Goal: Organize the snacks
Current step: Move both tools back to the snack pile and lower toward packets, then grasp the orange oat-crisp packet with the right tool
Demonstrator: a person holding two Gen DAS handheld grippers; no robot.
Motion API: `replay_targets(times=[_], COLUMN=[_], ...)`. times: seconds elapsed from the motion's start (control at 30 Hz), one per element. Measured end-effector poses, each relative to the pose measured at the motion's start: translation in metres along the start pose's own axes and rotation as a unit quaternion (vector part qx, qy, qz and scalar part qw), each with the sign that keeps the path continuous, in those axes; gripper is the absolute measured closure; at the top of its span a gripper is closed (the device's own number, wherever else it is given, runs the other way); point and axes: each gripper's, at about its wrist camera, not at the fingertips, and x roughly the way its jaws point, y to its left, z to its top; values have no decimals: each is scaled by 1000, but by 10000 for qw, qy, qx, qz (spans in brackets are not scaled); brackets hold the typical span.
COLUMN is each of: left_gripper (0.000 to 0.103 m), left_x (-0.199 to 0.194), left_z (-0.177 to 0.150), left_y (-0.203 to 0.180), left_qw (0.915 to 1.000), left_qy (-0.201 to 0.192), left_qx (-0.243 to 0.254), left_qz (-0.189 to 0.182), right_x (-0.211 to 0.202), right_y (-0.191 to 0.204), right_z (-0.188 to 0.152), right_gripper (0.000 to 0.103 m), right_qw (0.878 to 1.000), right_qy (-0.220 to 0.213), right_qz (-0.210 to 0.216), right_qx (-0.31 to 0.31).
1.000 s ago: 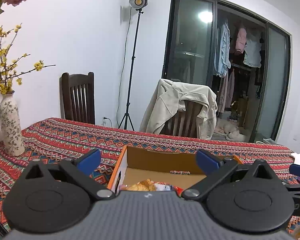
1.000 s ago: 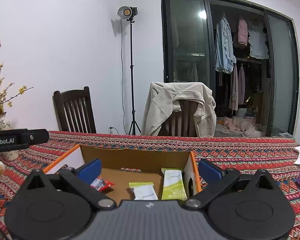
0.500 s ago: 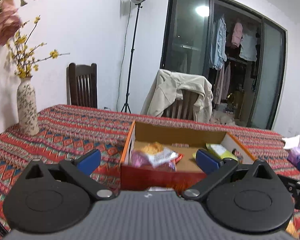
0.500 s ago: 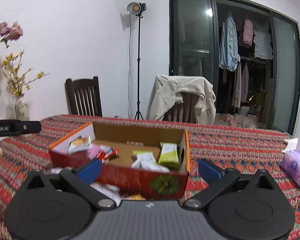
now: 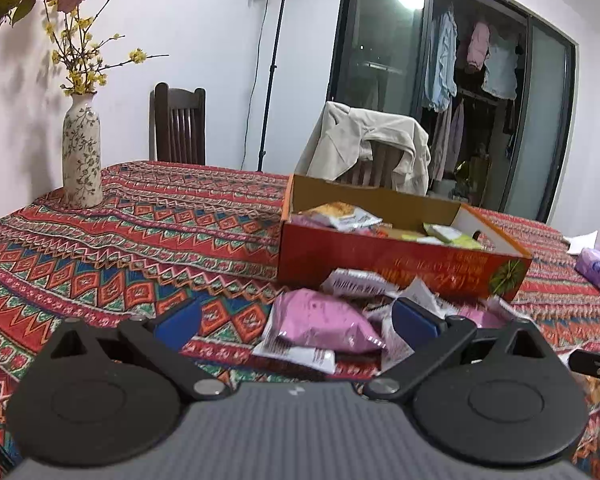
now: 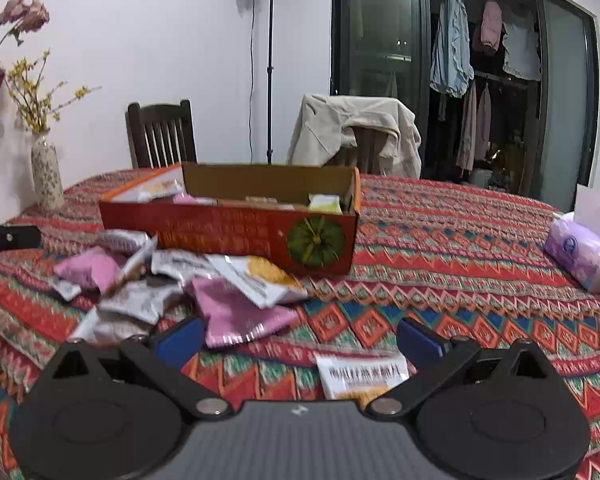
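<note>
A red and orange cardboard box (image 5: 400, 258) (image 6: 228, 236) stands on the patterned tablecloth with several snack packets inside. A heap of loose packets lies in front of it, pink ones (image 5: 324, 322) (image 6: 236, 312) and white ones (image 6: 260, 272). My left gripper (image 5: 296, 322) is open and empty, low over the heap, with a pink packet between its blue fingertips. My right gripper (image 6: 298, 336) is open and empty, just right of the heap. A white and orange packet (image 6: 362, 374) lies by its right finger.
A flowered vase (image 5: 81, 156) (image 6: 46, 176) stands at the table's far left. A purple tissue pack (image 6: 580, 250) (image 5: 598, 270) lies at the right. Two chairs, one draped with a beige jacket (image 6: 352, 128), stand behind the table, with a light stand (image 6: 269, 60).
Both grippers have pulled back from over the box toward the near side of the table and tilted down. The loose packets in front of the box have come into view.
</note>
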Motion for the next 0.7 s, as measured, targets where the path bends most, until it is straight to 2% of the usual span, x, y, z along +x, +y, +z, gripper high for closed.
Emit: replay_targets(times=[0.4, 0.57, 0.6, 0.67, 0.7], left_gripper=[0, 0, 0, 0, 0], left_x=[6, 9, 10, 12, 13], left_z=[-5, -7, -7, -9, -9], left_y=[-10, -11, -11, -12, -12], left_qw=[9998, 9996, 9996, 9995, 9994], left_qy=[180, 245, 259, 296, 312], left_qx=[84, 94, 88, 80, 73], left_qz=[-89, -82, -85, -87, -95], right_x=[3, 10, 12, 15, 15], right_y=[-16, -24, -26, -30, -34], right_z=[-8, -16, -19, -21, -22], right_gripper=[0, 2, 4, 18, 19], right_qw=[9994, 9982, 9979, 9973, 9974], right_qy=[284, 551, 604, 697, 692], right_qz=[-198, -232, -237, -209, -132], right_qx=[-13, 3, 21, 84, 166])
